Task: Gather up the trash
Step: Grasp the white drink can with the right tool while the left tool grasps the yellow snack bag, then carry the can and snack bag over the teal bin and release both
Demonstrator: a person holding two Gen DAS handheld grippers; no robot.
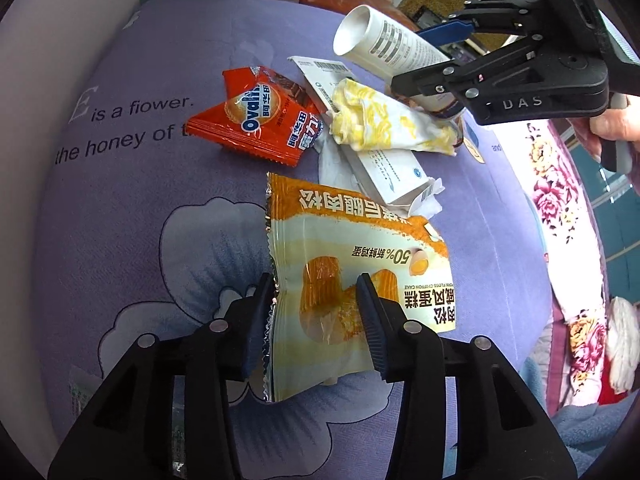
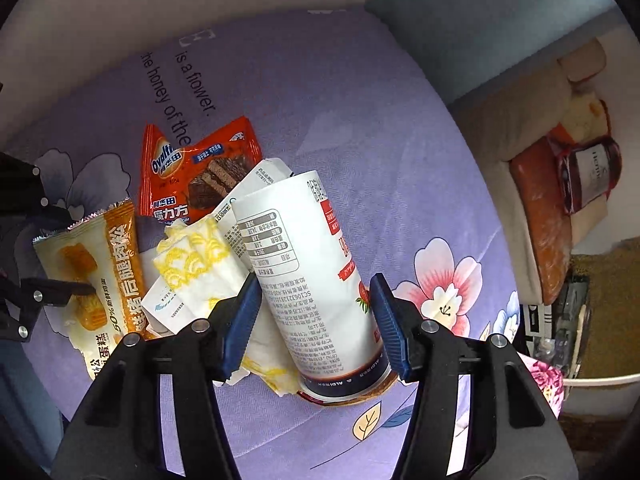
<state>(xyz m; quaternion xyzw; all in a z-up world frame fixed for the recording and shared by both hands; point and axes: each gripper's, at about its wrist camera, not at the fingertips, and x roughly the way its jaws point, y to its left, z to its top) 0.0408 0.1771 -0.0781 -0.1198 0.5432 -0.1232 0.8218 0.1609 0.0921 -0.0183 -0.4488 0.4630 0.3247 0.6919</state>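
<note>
The left tool [image 1: 316, 312] is pinching the cake wrapper [image 1: 352, 264] on the purple bedsheet [image 1: 120, 220], while the right tool [image 2: 316, 320] is straddling the white cup [image 2: 316, 280], its long axis running along the fingers, contact unclear.

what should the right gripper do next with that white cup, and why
Probably close a little further, then lift. The right gripper already straddles the white cup, its blue pads at both sides, but the grip looks loose. The cup leans on the yellow-patterned tissue, so lift slowly.
</note>
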